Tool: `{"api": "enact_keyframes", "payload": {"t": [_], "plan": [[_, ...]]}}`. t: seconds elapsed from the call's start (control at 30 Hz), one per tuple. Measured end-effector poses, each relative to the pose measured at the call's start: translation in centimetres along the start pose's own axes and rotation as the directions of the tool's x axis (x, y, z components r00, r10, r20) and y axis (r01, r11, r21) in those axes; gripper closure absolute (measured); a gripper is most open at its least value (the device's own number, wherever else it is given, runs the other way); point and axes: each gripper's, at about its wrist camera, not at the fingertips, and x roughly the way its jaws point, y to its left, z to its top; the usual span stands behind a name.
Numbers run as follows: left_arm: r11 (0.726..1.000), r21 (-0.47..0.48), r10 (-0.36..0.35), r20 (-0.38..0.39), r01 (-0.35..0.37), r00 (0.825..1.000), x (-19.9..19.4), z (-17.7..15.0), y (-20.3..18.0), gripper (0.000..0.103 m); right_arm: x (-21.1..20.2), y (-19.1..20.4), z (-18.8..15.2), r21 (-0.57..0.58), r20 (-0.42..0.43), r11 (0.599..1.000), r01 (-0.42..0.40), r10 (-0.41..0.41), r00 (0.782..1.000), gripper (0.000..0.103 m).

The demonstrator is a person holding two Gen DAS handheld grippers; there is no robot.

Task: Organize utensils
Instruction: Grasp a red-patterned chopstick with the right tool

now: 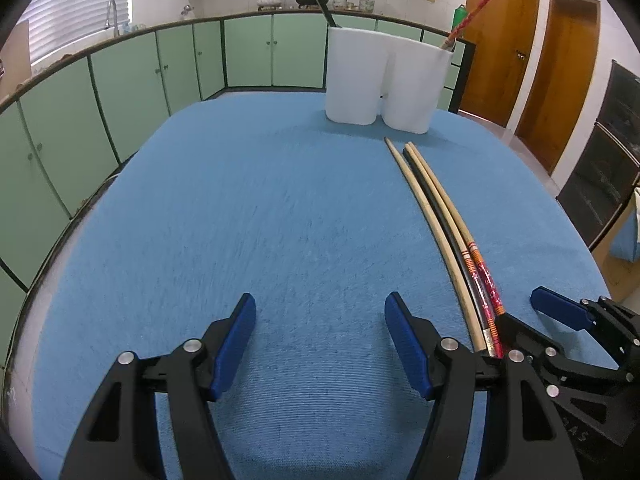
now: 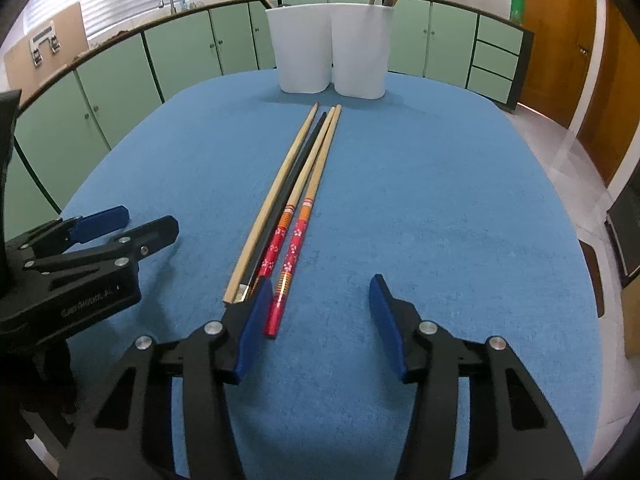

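Note:
Several chopsticks lie side by side on the blue tablecloth: a plain wooden one (image 2: 276, 192), a black one (image 2: 298, 170) and two with red flowered handles (image 2: 294, 246). They also show in the left wrist view (image 1: 440, 216). My right gripper (image 2: 320, 308) is open just behind their near ends, its left pad beside the red handles. My left gripper (image 1: 320, 320) is open and empty, left of the chopsticks. A white two-compartment holder (image 2: 328, 52) stands beyond, with a dark chopstick in its left cup and red-handled ones in its right.
The blue-covered table (image 1: 240, 220) has a rounded edge. Green cabinets (image 1: 248, 52) run behind it, with wooden doors (image 1: 500, 40) at the right. The right gripper shows at the lower right of the left wrist view (image 1: 568, 312).

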Motion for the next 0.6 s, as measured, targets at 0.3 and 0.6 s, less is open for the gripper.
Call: {"api": "enact_keyframes", "payload": {"t": [0.3, 0.6], "plan": [[0.999, 0.033, 0.001, 0.007, -0.002, 1.000, -0.2, -0.1, -0.6, 0.037, -0.1, -0.9, 0.0, 0.026, 0.007, 0.999, -0.047, 0.047, 0.999, 0.097], [0.996, 0.069, -0.065, 0.019, 0.063, 0.998, -0.7, -0.5, -2.6, 0.037, -0.6, -4.1, -0.3, 0.073, 0.018, 0.997, 0.038, -0.040, 0.999, 0.098]]}}
